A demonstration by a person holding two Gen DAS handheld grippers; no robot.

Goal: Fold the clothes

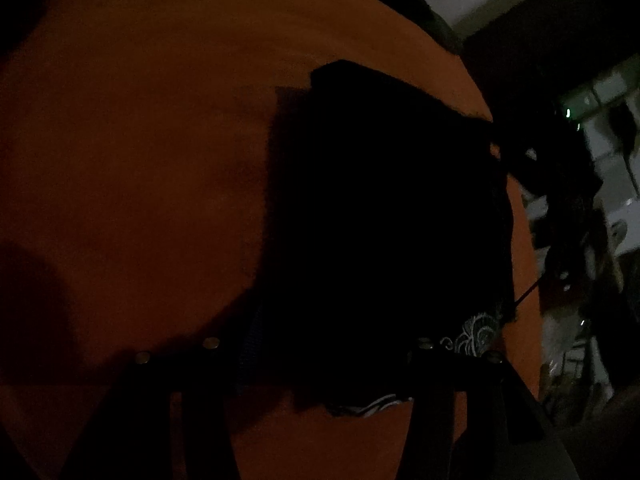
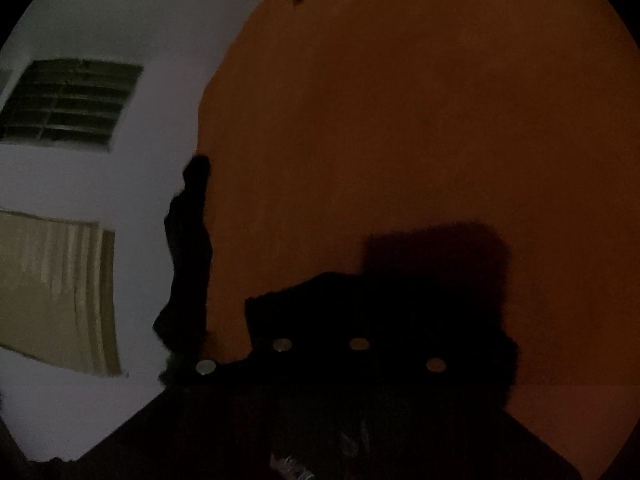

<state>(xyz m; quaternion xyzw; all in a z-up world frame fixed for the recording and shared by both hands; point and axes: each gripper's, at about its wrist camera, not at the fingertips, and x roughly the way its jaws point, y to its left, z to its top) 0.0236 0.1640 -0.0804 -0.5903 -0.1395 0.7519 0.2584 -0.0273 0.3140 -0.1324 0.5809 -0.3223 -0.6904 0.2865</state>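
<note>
A black garment with a white paisley print along its near hem lies on the orange tabletop, toward its right edge in the left wrist view. The left gripper sits low over the near hem; its jaws look spread, the fingers on either side of the cloth. In the right wrist view the right gripper is over dark fabric; it is too dark to tell how its jaws stand.

A black garment lies on the orange surface.
</note>
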